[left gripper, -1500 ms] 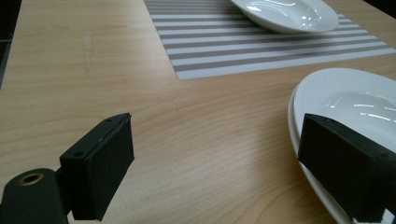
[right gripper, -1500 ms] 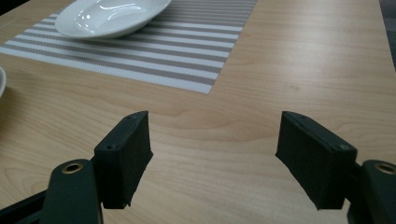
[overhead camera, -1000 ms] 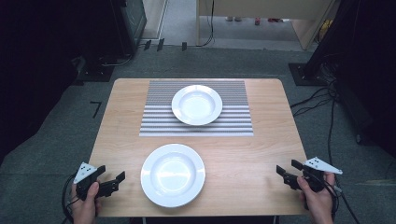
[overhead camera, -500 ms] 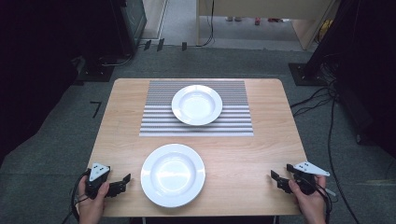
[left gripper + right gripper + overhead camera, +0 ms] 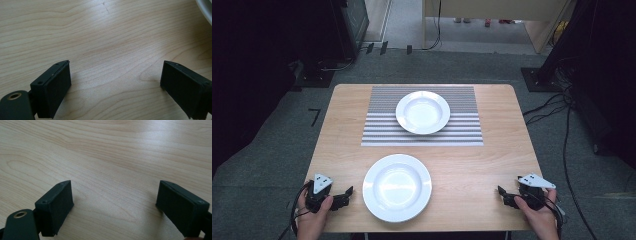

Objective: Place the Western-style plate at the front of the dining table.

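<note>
No writing is legible anywhere. At lower left of the high view, the left gripper (image 5: 343, 195) rests on the wooden table (image 5: 492, 165), jaws apart, just beside the near white plate (image 5: 397, 187). The far plate (image 5: 422, 112) sits on a striped mat (image 5: 462, 131) at upper centre. At lower right, the right gripper (image 5: 503, 195) lies with jaws apart.

Grey carpet floor (image 5: 272, 155); black cables (image 5: 562, 107) at right; dark equipment (image 5: 347, 25) behind wooden table (image 5: 507, 150).
</note>
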